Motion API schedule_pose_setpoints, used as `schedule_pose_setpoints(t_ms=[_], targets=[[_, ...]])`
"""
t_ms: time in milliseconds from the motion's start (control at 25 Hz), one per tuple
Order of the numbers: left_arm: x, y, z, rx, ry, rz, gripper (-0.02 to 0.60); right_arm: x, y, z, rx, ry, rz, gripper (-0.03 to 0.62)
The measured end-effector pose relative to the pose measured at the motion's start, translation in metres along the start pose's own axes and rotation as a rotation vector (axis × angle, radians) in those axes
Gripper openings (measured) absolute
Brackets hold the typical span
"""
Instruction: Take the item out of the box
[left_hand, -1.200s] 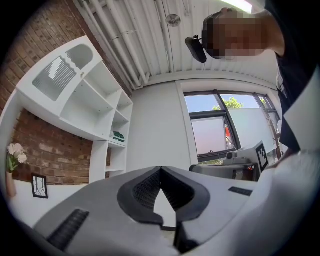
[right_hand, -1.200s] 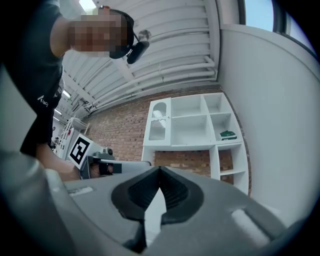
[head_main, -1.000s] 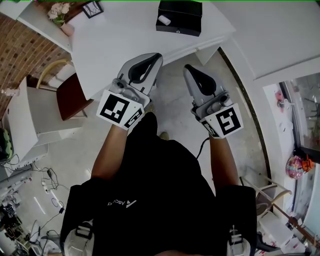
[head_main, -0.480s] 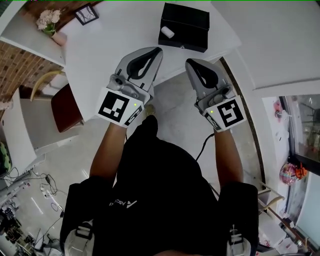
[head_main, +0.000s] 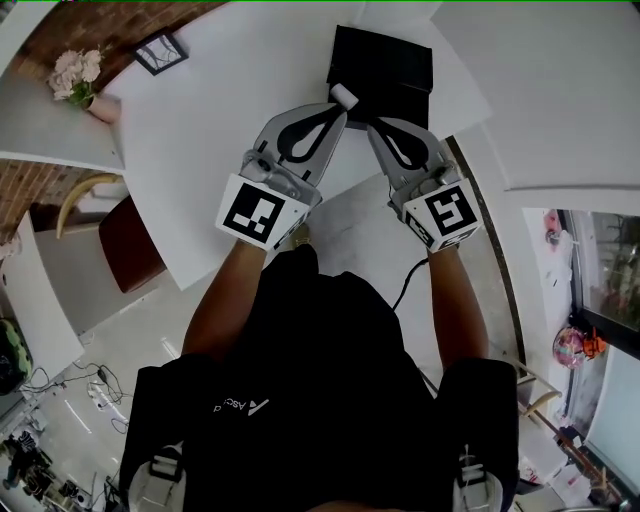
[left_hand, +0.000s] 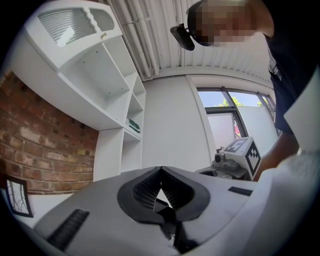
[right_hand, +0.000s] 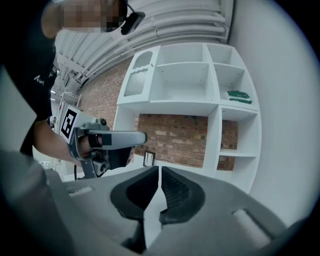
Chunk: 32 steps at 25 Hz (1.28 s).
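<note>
Box (head_main: 395, 55), black, stands on the white table (head_main: 220, 110); the small white item (head_main: 345, 95) lies at its near left corner. The left gripper (head_main: 335, 112) has its jaws pressed together and empty, tips just beside the item; the right gripper (head_main: 378, 128), near the box front, has just been opening to a thin slit, with nothing between.

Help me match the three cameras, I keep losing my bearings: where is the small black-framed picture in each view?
Head view: the black-framed picture is upper left, on the white table.
Left gripper view: it is at the lower left edge, at the foot of the brick wall.
Right gripper view: it is near the centre, in front of the bricks.
Shared landmark: the brick wall, at the head view's left edge.
</note>
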<state>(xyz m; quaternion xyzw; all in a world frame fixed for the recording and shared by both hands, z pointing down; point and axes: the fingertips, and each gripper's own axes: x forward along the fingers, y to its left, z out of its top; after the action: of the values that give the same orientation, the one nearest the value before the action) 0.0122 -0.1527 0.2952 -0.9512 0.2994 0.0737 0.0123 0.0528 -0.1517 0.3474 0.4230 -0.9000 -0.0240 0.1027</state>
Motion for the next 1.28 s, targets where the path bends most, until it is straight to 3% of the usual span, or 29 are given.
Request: schedule_pose_setpoints(t_ms=[400,880,1280], targets=[[0.037,0.042,-0.053,-0.067,0.065,-0.008,-0.002,0.053,-0.045,-0.062,0.012,0.219,0.015,0.070],[0.068,0.077,-0.101,-0.140,0.113,0.035,-0.002,0.113,-0.063,-0.154,0.013,0.632,0.182,0.162],[0.072,0.094,-0.123,-0.165,0.132,0.075,-0.002,0.140,-0.072,-0.201,0.020,0.831,0.243,0.190]])
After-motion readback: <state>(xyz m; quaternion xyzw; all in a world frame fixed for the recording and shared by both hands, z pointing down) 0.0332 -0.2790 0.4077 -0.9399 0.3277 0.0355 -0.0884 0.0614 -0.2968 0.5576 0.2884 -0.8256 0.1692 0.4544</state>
